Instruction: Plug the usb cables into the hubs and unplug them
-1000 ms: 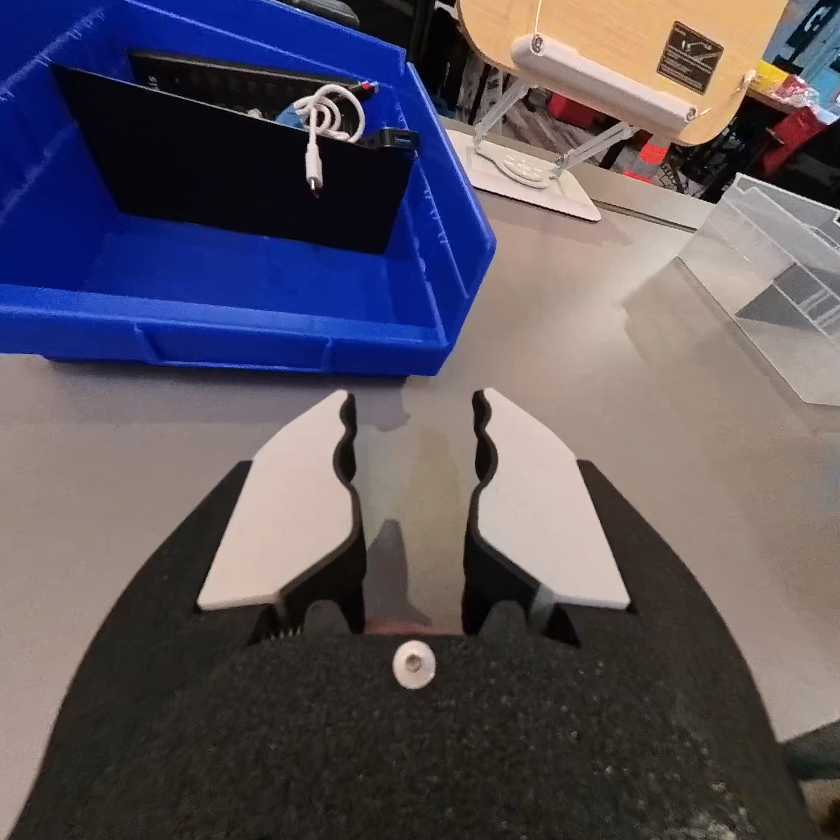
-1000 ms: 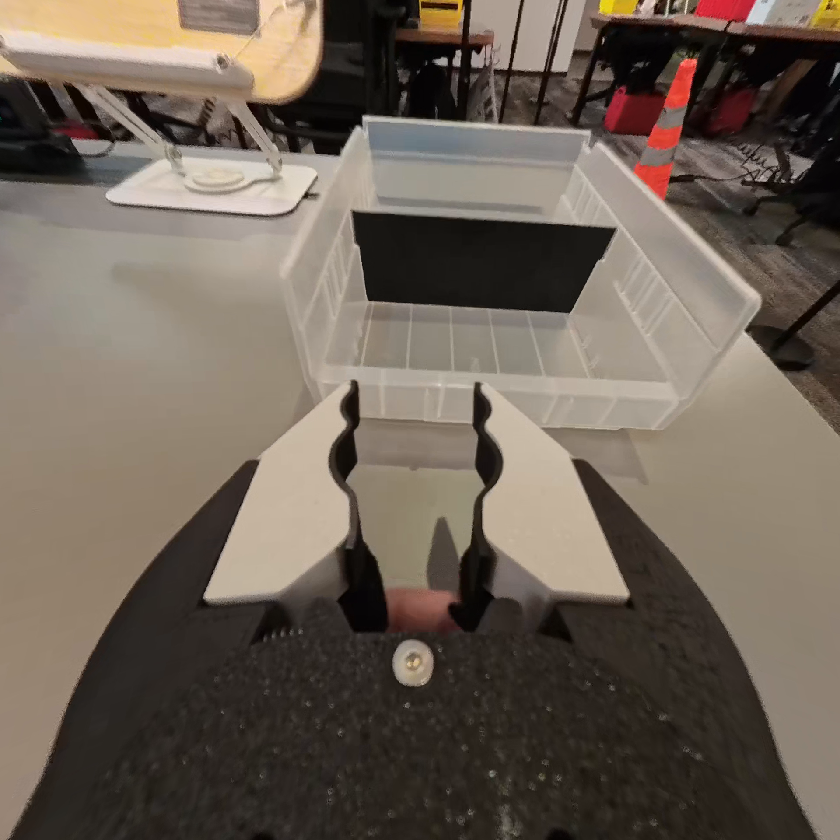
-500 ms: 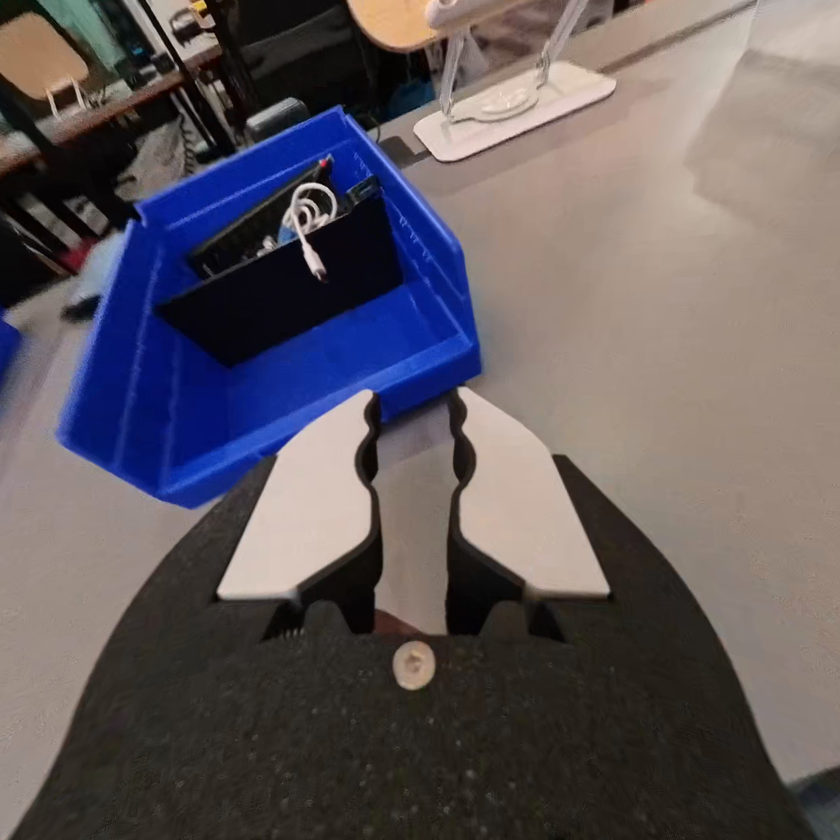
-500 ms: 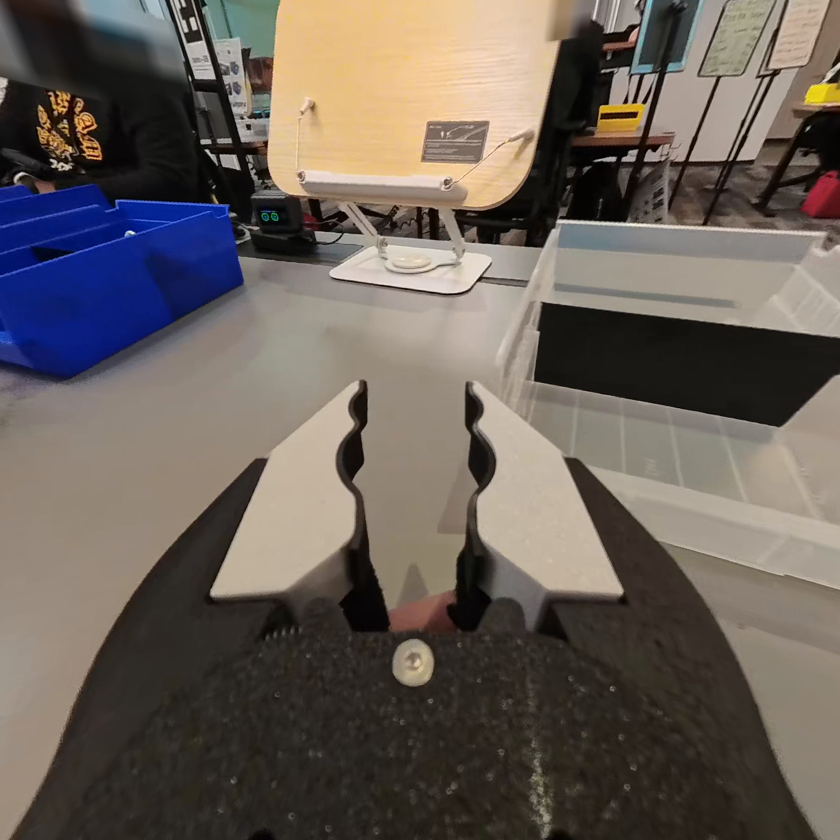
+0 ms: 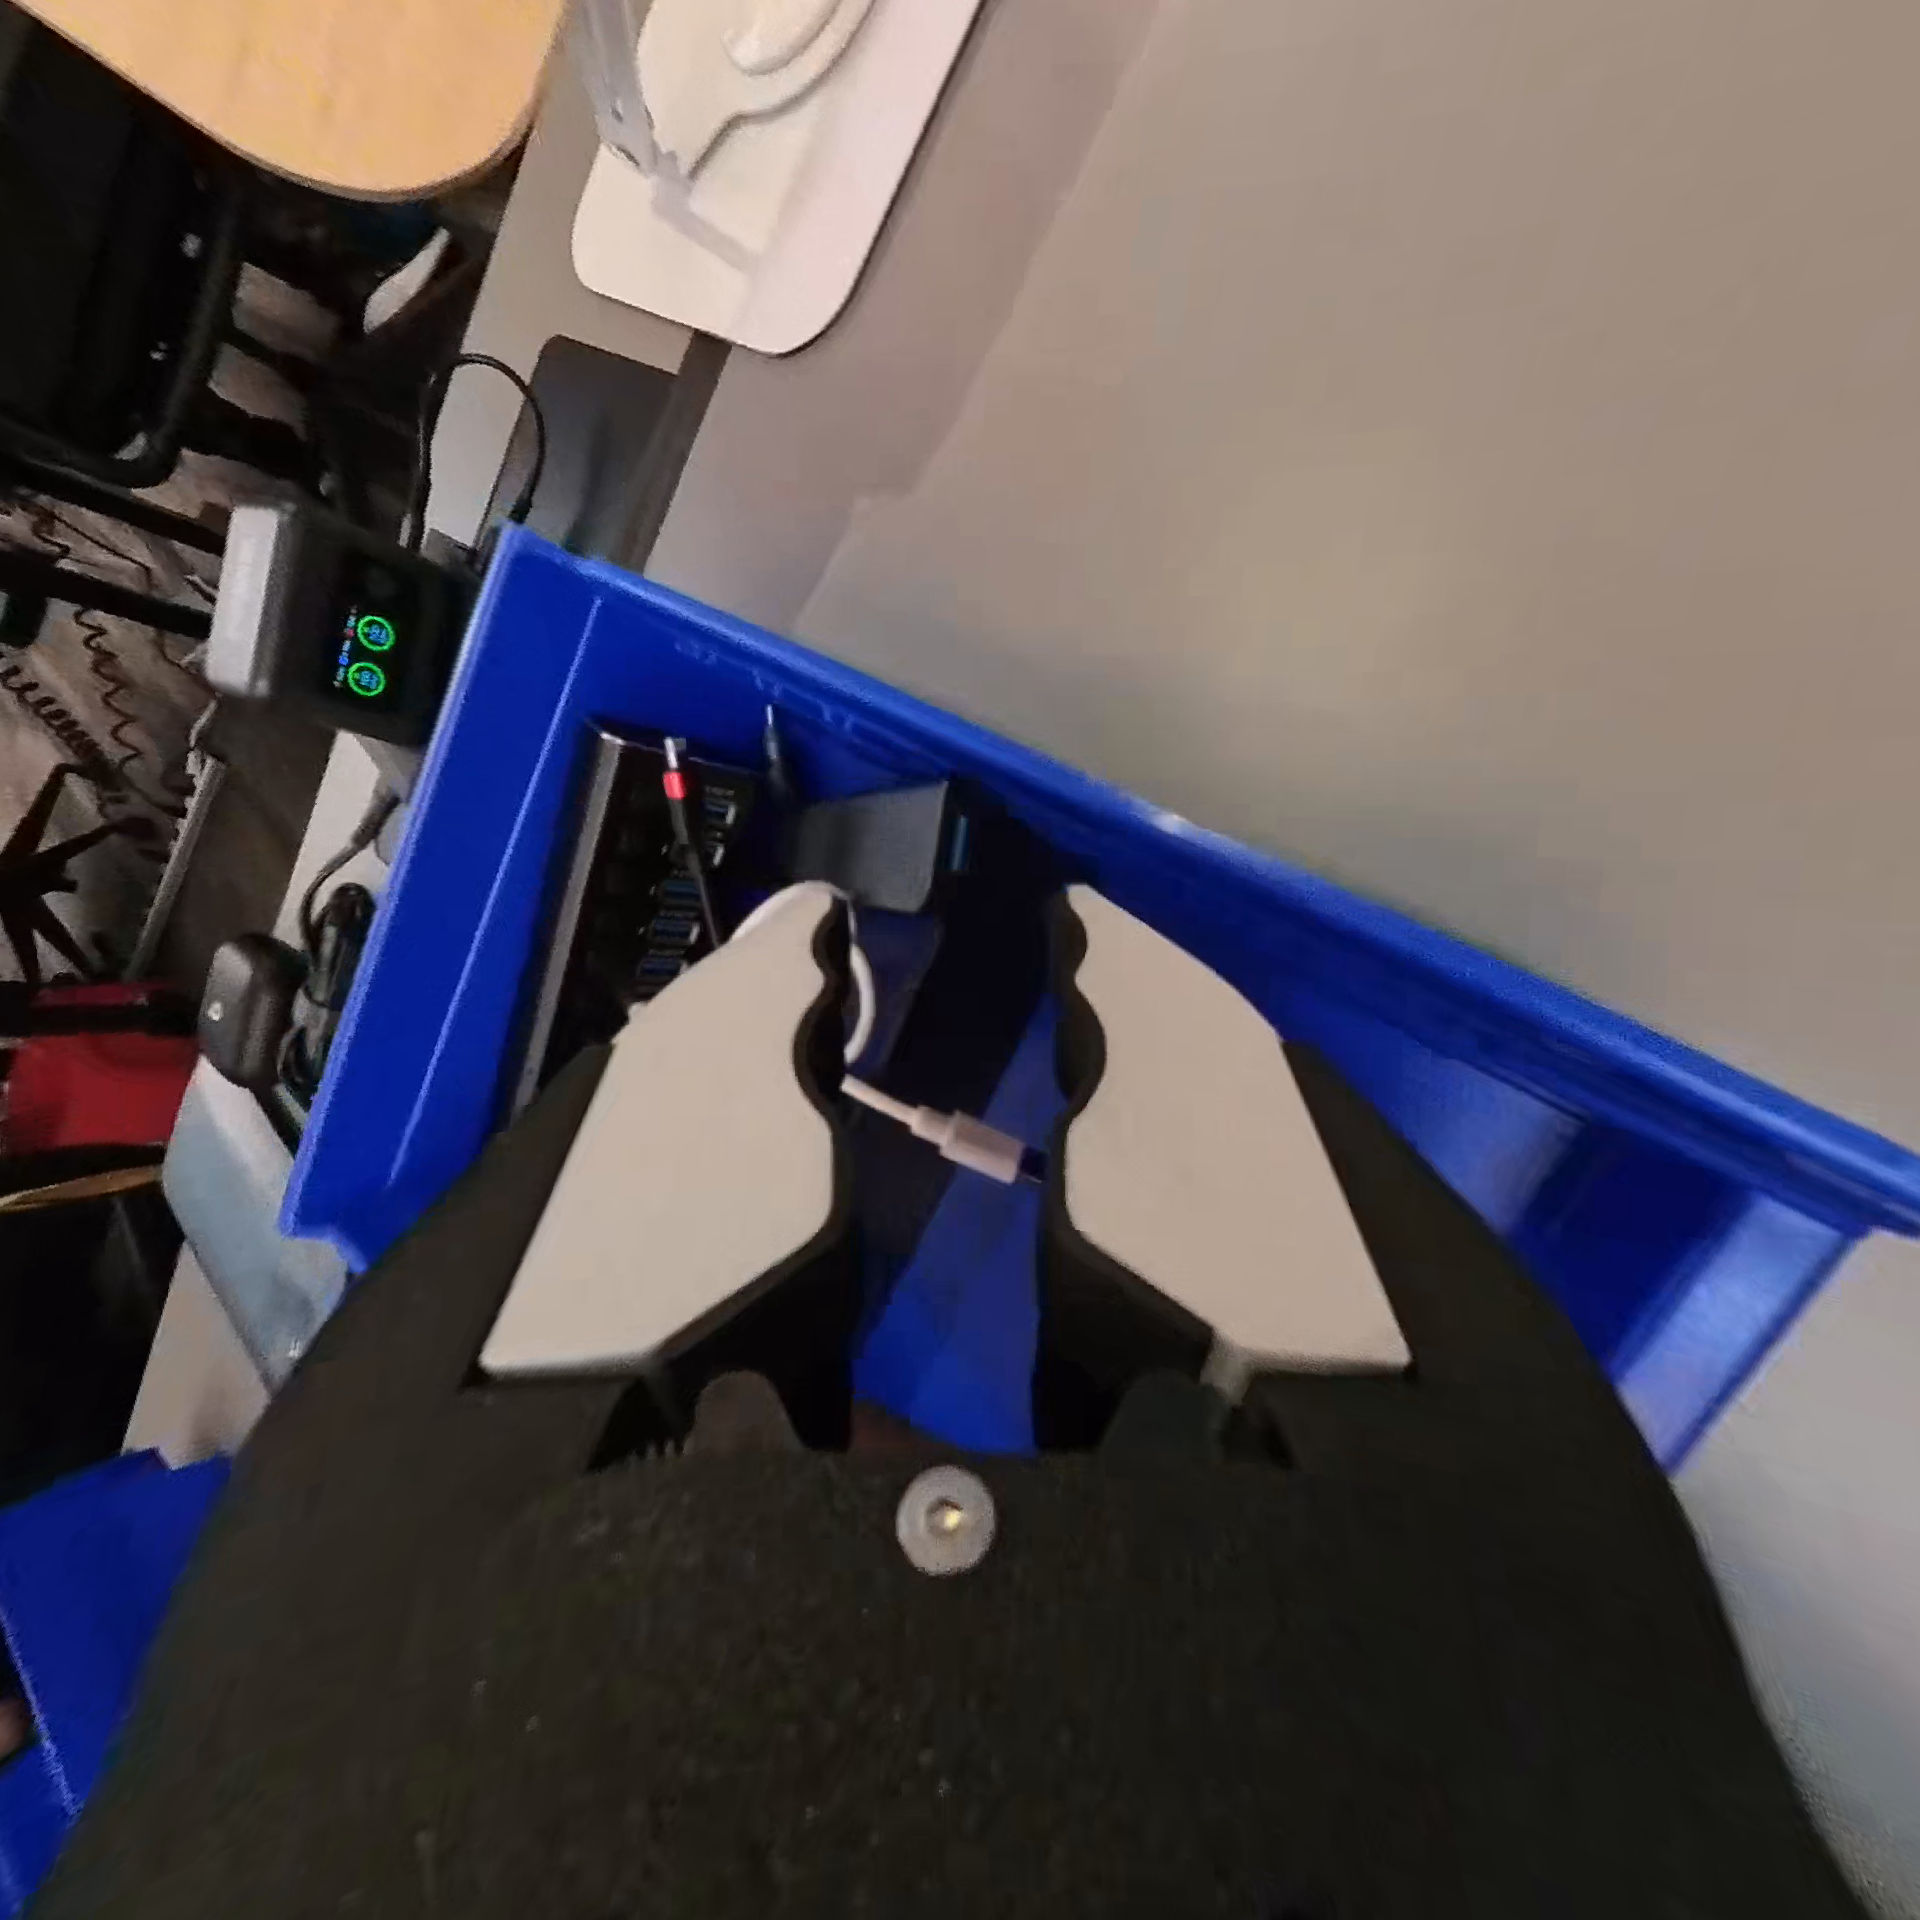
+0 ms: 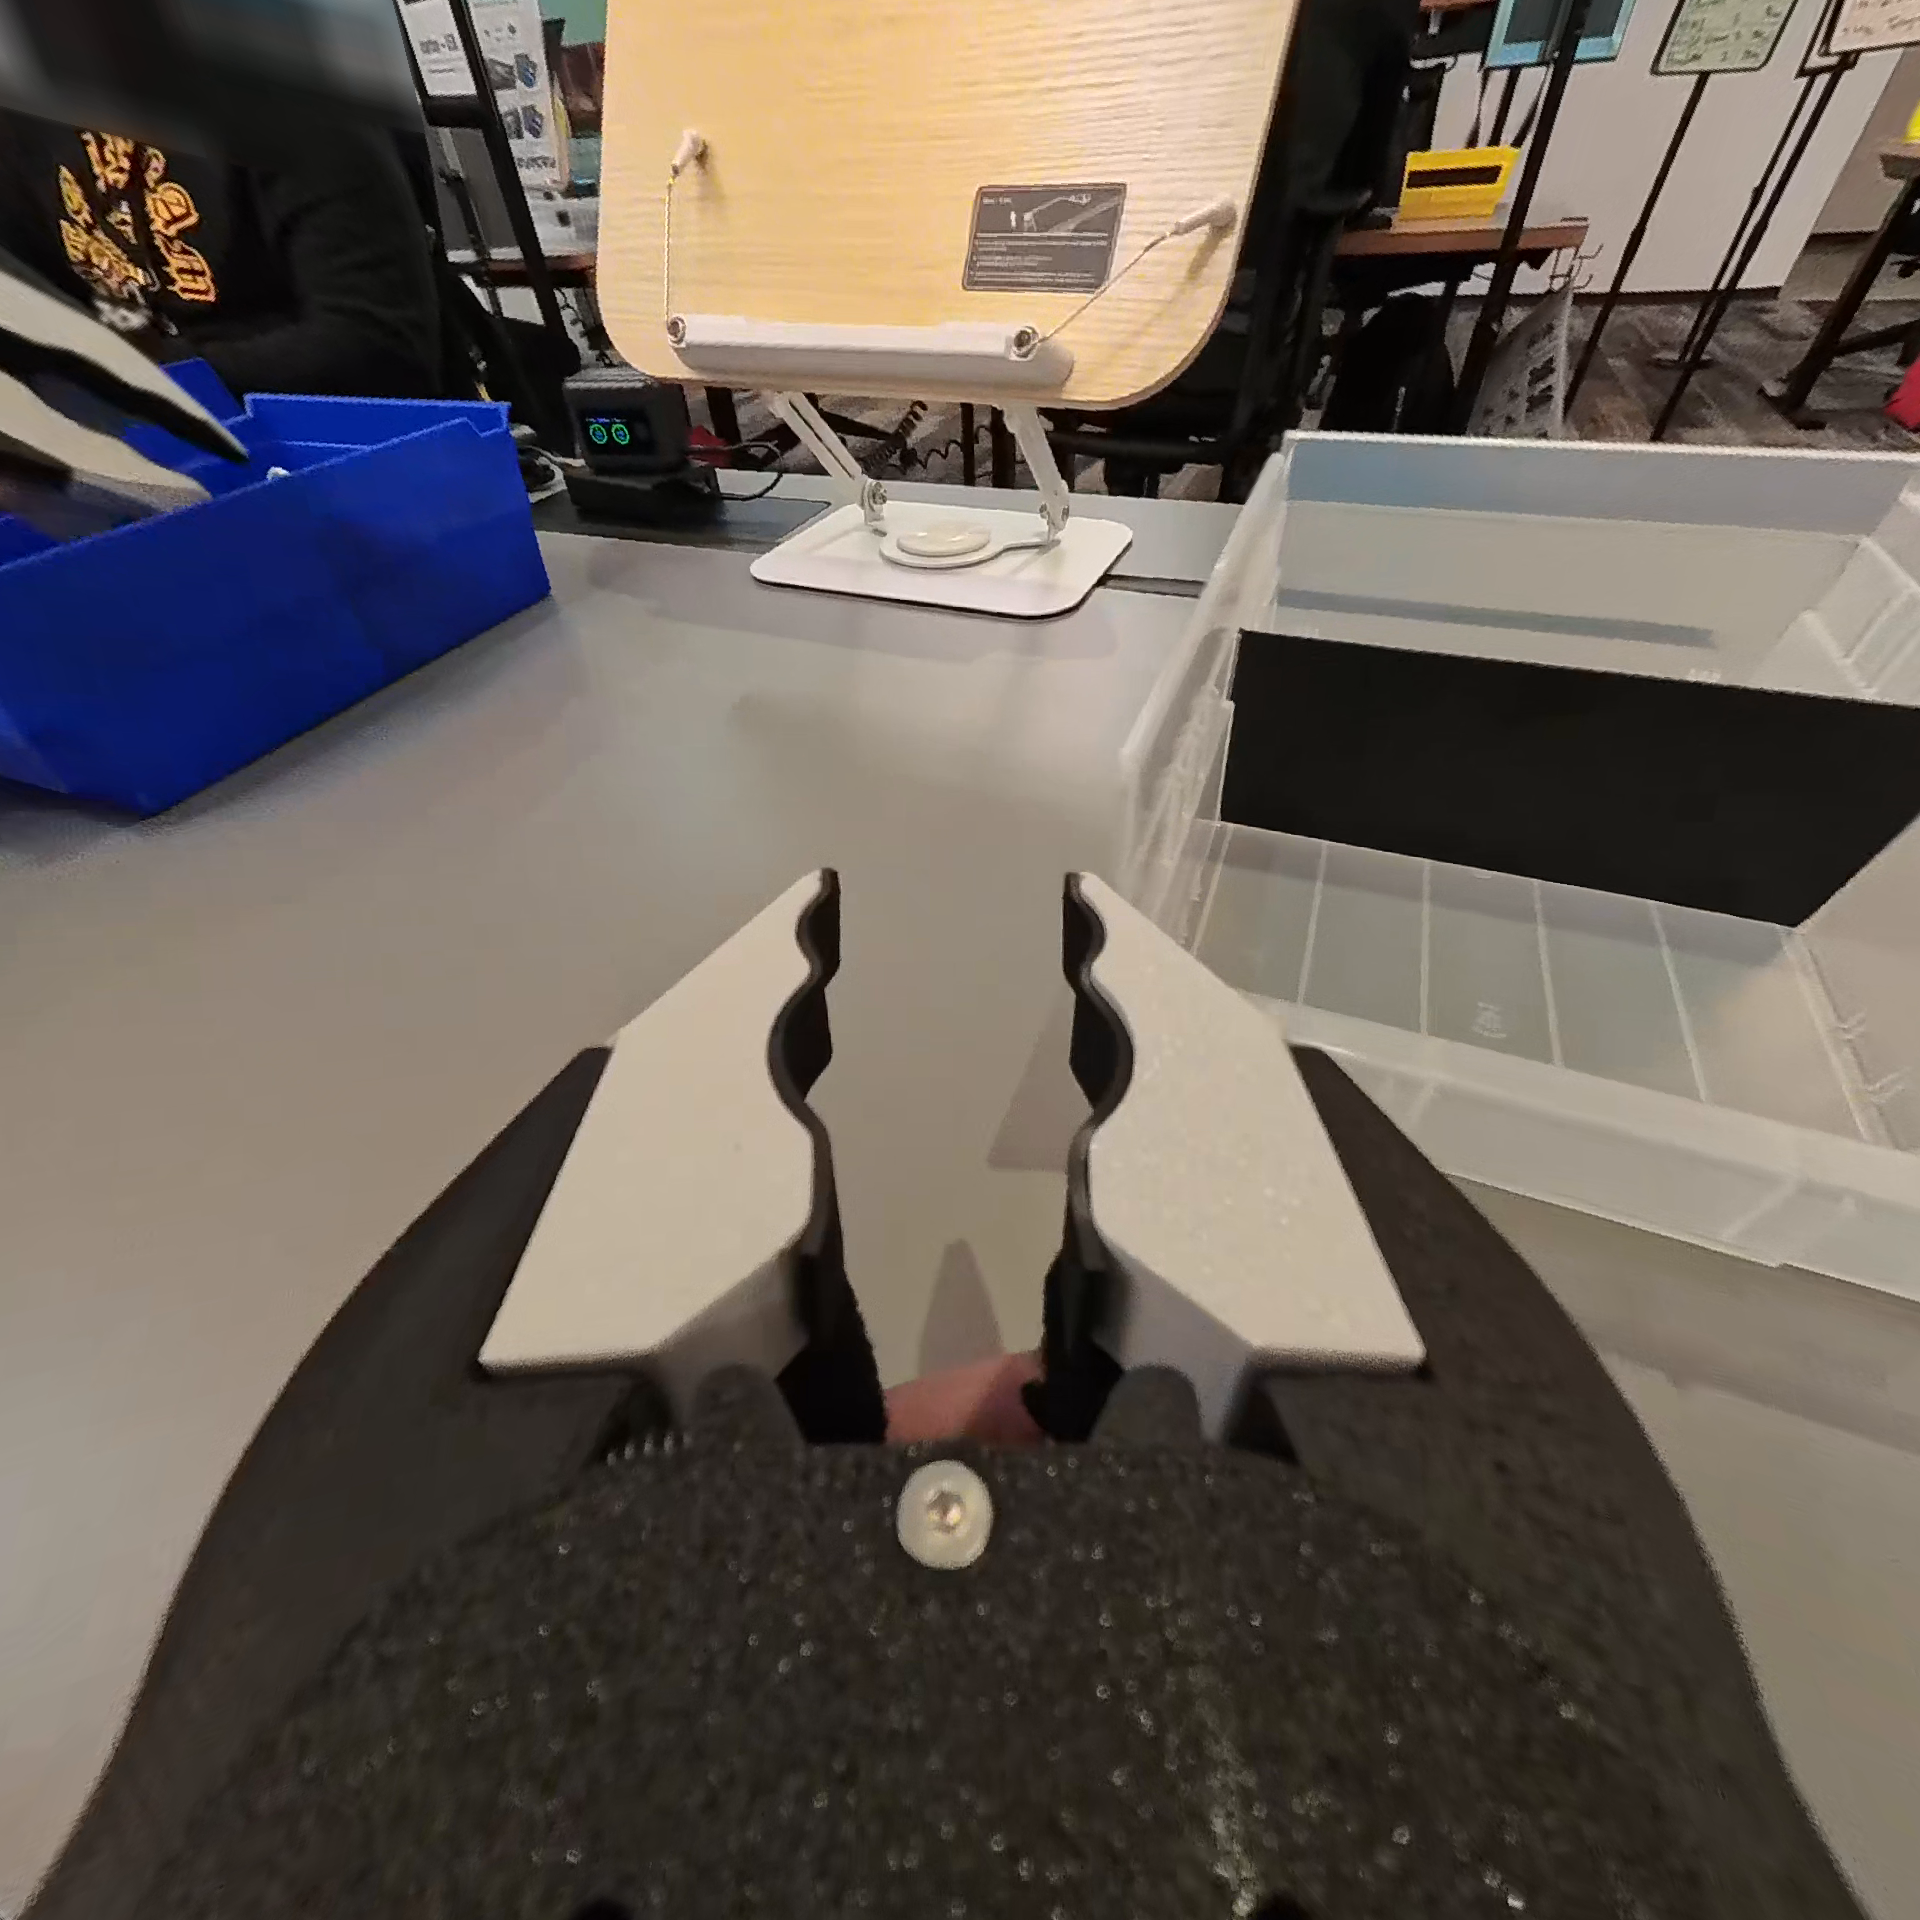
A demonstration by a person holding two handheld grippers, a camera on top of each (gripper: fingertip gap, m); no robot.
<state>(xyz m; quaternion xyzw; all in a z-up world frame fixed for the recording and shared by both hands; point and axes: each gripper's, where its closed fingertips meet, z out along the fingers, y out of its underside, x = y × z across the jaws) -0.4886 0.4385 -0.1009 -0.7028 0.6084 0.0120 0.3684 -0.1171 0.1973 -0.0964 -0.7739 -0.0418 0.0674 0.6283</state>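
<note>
In the left wrist view my left gripper (image 5: 945, 904) hangs open over the back compartment of the blue bin (image 5: 1351, 935), tilted to one side. A white USB cable (image 5: 961, 1135) lies over the black divider (image 5: 977, 977), its plug between my fingers and touching neither. A black multi-port hub (image 5: 665, 883) with a red-tipped cable and a grey hub (image 5: 873, 842) lie behind the divider. My right gripper (image 6: 951, 883) is open and empty above the grey table (image 6: 520, 1039). The blue bin (image 6: 260, 623) and the left gripper (image 6: 94, 416) show far left there.
A clear plastic bin (image 6: 1558, 1143) with a black divider stands on the right. A wooden book stand (image 6: 935, 208) on a white base stands at the table's back. A black power unit (image 6: 623, 431) with green lights sits behind the blue bin. A person in black (image 6: 208, 260) sits at the back left. Tip to tip, the grippers are about 45 cm apart.
My left gripper has moved forward over the blue bin, rolled sideways and opened wider around the white cable's plug. My right gripper has shifted a little; it stays open.
</note>
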